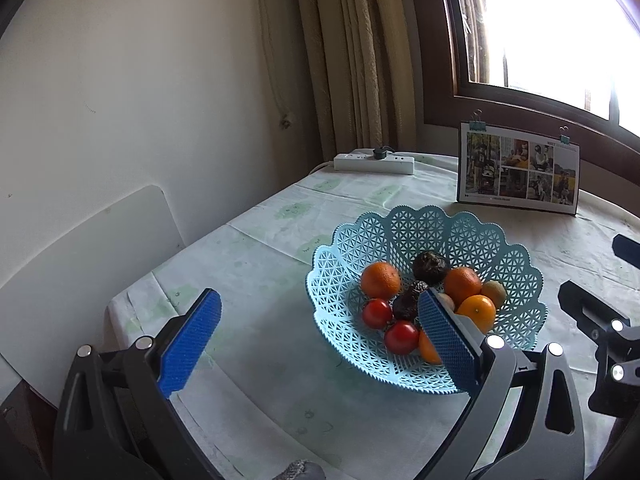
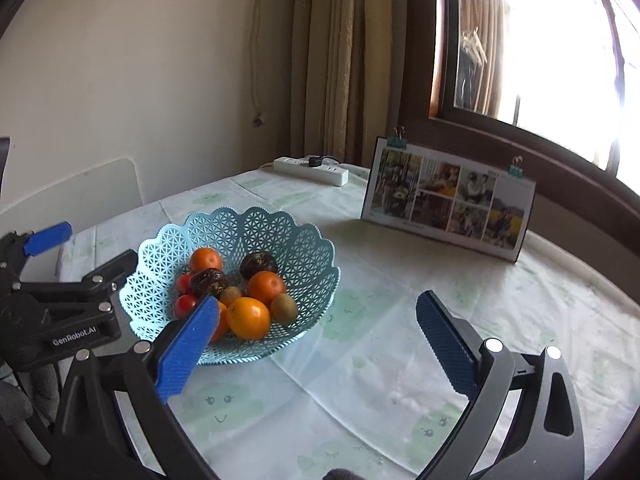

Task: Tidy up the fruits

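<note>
Both grippers hover low over the table, fingers spread wide, nothing held. The left gripper sits just left of the blue lattice basket, the right gripper just to its right. The basket stands on the pale tablecloth, heaped with oranges, red tomatoes, kiwis and dark wrinkled fruit. Behind it stands a photo card.

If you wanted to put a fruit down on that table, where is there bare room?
Free patches: the tablecloth in front of the blue basket, and between the basket and the photo board. A narrower strip lies between the basket and the power strip. The basket itself is crowded with fruit.
</note>
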`<state>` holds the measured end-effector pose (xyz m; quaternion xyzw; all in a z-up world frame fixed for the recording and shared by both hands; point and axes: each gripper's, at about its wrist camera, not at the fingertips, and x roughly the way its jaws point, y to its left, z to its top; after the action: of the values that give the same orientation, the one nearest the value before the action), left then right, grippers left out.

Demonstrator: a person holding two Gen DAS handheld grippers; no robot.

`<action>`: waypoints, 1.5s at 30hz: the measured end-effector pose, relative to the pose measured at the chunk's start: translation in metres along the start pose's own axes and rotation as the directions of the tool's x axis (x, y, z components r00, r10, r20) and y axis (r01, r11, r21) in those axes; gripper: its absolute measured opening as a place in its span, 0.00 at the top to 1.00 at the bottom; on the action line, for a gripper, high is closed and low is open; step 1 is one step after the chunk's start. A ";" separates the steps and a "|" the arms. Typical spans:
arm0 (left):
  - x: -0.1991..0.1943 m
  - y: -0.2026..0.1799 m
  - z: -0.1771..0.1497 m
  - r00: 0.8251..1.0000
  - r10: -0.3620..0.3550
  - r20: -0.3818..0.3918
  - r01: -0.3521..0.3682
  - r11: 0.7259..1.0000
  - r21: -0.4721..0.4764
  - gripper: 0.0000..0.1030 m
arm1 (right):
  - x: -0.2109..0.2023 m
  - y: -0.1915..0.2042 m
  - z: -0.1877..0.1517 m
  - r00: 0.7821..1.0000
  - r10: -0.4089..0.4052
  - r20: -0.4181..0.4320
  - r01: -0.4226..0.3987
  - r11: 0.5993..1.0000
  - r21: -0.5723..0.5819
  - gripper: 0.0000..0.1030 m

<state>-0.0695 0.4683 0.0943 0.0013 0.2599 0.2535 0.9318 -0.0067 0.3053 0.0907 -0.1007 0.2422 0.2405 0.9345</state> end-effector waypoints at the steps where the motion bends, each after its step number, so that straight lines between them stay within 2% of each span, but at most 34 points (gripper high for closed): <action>1: -0.001 0.000 0.000 1.000 0.005 0.002 -0.005 1.000 0.001 0.03 | 0.002 0.003 -0.001 1.000 -0.021 -0.012 0.021 1.000 -0.016 0.05; 3: -0.001 0.000 0.000 1.000 0.014 0.003 -0.014 1.000 0.005 0.03 | 0.005 0.007 -0.002 0.999 -0.044 -0.032 0.043 0.998 -0.047 0.05; 7: -0.002 -0.002 -0.003 0.999 0.041 0.012 -0.041 0.999 0.028 0.03 | 0.005 0.015 -0.005 0.999 -0.008 -0.035 0.006 0.997 -0.079 0.05; 11: -0.002 -0.002 -0.004 0.998 0.066 0.015 -0.066 0.997 0.042 0.03 | 0.007 0.024 -0.007 0.999 -0.014 -0.043 0.009 0.992 -0.122 0.05; 16: -0.003 0.000 -0.005 0.996 0.086 0.021 -0.087 0.995 0.053 0.03 | 0.008 0.024 -0.005 0.997 0.034 -0.065 -0.041 0.994 -0.103 0.05; 25: -0.003 0.001 -0.007 0.995 0.102 0.019 -0.103 0.993 0.060 0.03 | 0.003 0.026 -0.001 0.999 0.042 -0.029 -0.044 0.994 -0.101 0.05; 34: -0.002 0.000 -0.008 0.995 0.100 0.015 -0.101 0.993 0.062 0.03 | 0.019 0.027 -0.001 0.987 0.115 -0.115 -0.122 0.991 -0.055 0.05; 45: 0.003 0.001 -0.010 0.995 0.104 0.007 -0.104 0.992 0.072 0.03 | 0.019 0.028 -0.002 0.991 0.088 -0.102 -0.096 0.992 -0.078 0.05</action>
<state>-0.0727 0.4692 0.0846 0.0490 0.2669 0.2922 0.9170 -0.0070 0.3362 0.0774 -0.1397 0.2821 0.2880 0.9044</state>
